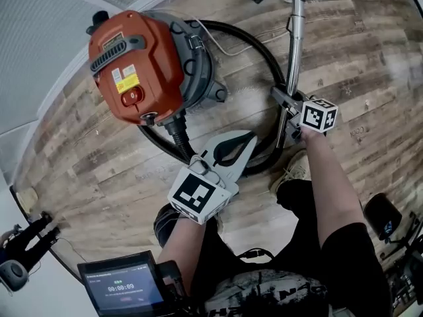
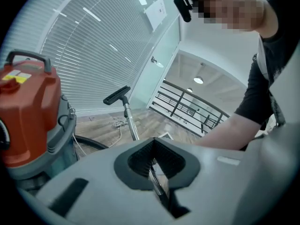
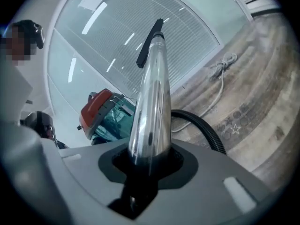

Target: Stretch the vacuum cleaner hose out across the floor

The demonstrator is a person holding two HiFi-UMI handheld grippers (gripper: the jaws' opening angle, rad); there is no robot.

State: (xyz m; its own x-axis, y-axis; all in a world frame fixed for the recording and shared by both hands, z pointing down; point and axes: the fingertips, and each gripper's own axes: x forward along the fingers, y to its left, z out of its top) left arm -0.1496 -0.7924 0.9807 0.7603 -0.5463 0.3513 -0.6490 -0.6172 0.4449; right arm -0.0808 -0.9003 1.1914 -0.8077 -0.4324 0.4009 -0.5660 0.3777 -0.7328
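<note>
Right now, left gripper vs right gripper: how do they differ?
The left gripper: jaws shut together, empty; the right gripper: jaws clamped on the chrome wand. The left gripper sits near the orange vacuum canister; the right gripper is farther out, beside the black hose. Both are above the wood floor.

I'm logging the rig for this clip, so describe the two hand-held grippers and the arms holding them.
The left hand-held gripper and the right hand-held gripper are pale grey plastic, with broad jaws lined with black ribbed pads. Each carries a white cube with black square markers. The arms are bare below black short sleeves.
</note>
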